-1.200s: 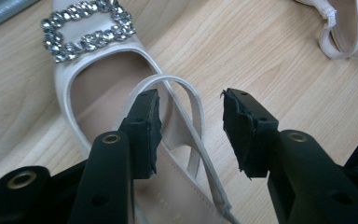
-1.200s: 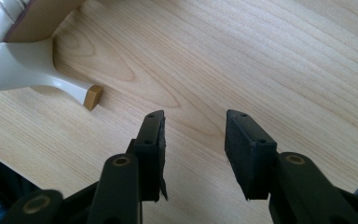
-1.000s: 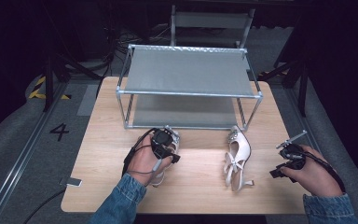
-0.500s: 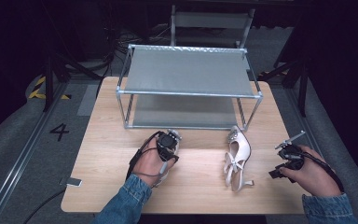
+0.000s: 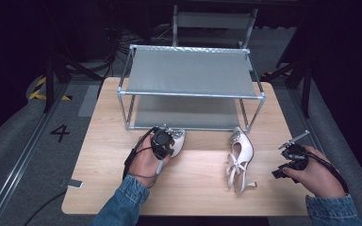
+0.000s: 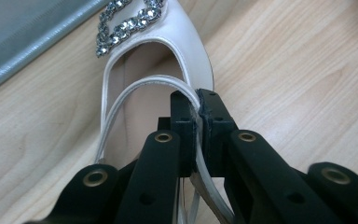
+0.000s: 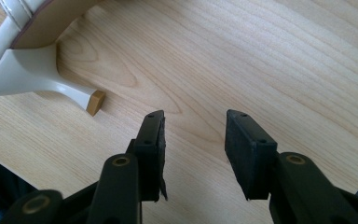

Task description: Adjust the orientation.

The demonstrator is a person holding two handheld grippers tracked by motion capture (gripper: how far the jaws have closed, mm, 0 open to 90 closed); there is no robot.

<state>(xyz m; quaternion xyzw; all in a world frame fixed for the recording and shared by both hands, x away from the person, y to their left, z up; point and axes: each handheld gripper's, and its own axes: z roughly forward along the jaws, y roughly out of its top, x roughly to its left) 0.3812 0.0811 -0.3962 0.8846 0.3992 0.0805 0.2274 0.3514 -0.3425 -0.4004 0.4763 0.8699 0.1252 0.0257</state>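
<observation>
Two cream high-heeled shoes with rhinestone buckles are on the wooden table (image 5: pixel 198 188). The left shoe (image 5: pixel 178 136) (image 6: pixel 168 32) lies in front of the rack, partly under my left hand. My left gripper (image 5: pixel 162 141) (image 6: pixel 198 105) has just been closing and is now shut on that shoe's thin strap (image 6: pixel 140 86), pinched between the pads. The right shoe (image 5: pixel 240 155) lies on its side, its heel (image 7: pixel 42 79) toward me. My right gripper (image 5: pixel 290 160) (image 7: pixel 193 130) stands open over bare wood to the right of that heel, with nothing between its jaws.
A two-level metal rack (image 5: pixel 191 94) with grey shelves stands at the back of the table, just beyond the left shoe. A small grey object (image 5: pixel 74 183) lies at the table's front left corner. Dark floor and cables surround the table.
My left hand has shifted slightly over the left shoe. The right hand and the right shoe have stayed in place.
</observation>
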